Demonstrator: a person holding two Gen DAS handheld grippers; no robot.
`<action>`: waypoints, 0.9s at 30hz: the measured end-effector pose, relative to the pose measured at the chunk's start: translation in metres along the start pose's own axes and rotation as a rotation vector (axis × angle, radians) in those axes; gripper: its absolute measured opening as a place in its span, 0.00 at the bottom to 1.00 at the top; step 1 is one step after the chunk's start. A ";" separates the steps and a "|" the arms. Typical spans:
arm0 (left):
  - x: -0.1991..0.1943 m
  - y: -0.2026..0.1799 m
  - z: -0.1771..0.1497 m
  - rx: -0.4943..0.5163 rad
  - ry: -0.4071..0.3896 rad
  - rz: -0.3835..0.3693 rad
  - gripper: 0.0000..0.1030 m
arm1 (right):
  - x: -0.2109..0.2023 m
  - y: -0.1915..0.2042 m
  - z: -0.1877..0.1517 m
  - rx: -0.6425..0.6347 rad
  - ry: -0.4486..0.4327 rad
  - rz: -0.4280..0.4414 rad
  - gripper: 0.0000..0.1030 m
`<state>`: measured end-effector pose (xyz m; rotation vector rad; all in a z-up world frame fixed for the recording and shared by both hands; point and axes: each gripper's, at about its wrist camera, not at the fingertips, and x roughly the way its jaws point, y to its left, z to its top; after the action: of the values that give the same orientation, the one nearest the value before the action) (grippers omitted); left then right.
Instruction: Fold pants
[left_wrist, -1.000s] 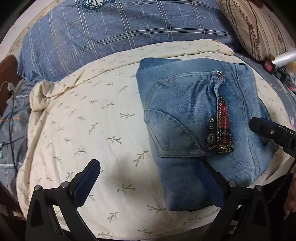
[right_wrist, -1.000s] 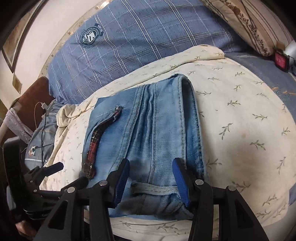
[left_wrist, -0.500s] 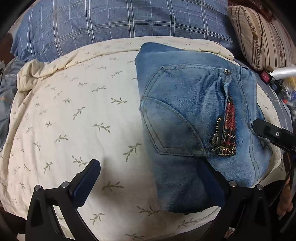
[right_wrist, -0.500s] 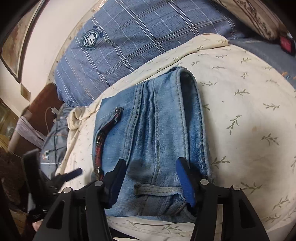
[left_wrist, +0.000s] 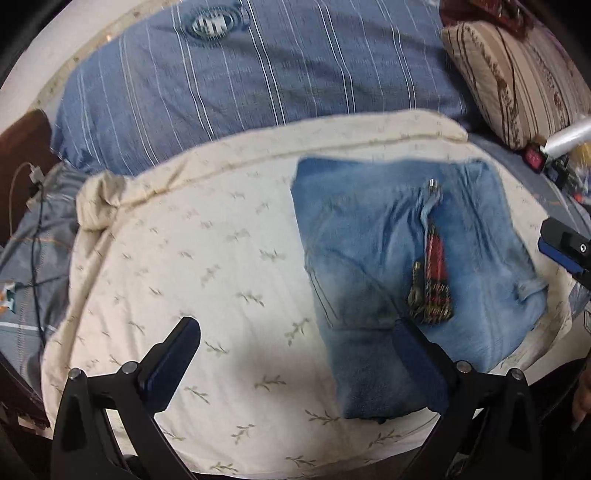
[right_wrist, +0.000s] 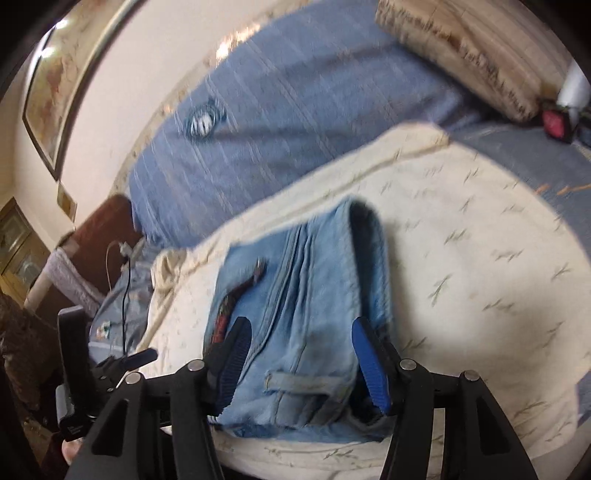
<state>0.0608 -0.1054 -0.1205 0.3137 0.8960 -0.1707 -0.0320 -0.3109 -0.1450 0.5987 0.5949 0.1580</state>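
The folded blue jeans lie as a compact bundle on the cream leaf-print sheet, with a red plaid strap and chain on top. They also show in the right wrist view. My left gripper is open and empty, above the bundle's near left corner. My right gripper is open and empty, with the waistband end of the jeans between its fingers but not clamped. Its tip shows at the right edge of the left wrist view.
A blue plaid duvet lies behind the sheet. A striped beige pillow sits at the back right. Small items and a red box lie at the right. Cables and a brown headboard are at the left.
Both grippers have pulled back and up from the jeans, so the bundle looks farther away. Both views are motion-blurred. The jeans have not moved.
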 end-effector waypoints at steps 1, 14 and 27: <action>-0.005 0.002 0.002 -0.001 -0.017 0.007 1.00 | -0.003 -0.004 0.001 0.022 -0.017 0.006 0.59; -0.023 0.012 0.017 -0.007 -0.100 0.043 1.00 | 0.001 -0.017 0.007 0.095 -0.009 0.007 0.62; -0.005 0.015 0.020 -0.028 -0.058 0.020 1.00 | 0.007 -0.019 0.007 0.105 0.010 0.000 0.64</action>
<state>0.0769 -0.0980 -0.1018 0.2905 0.8373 -0.1482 -0.0227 -0.3280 -0.1547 0.6994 0.6157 0.1302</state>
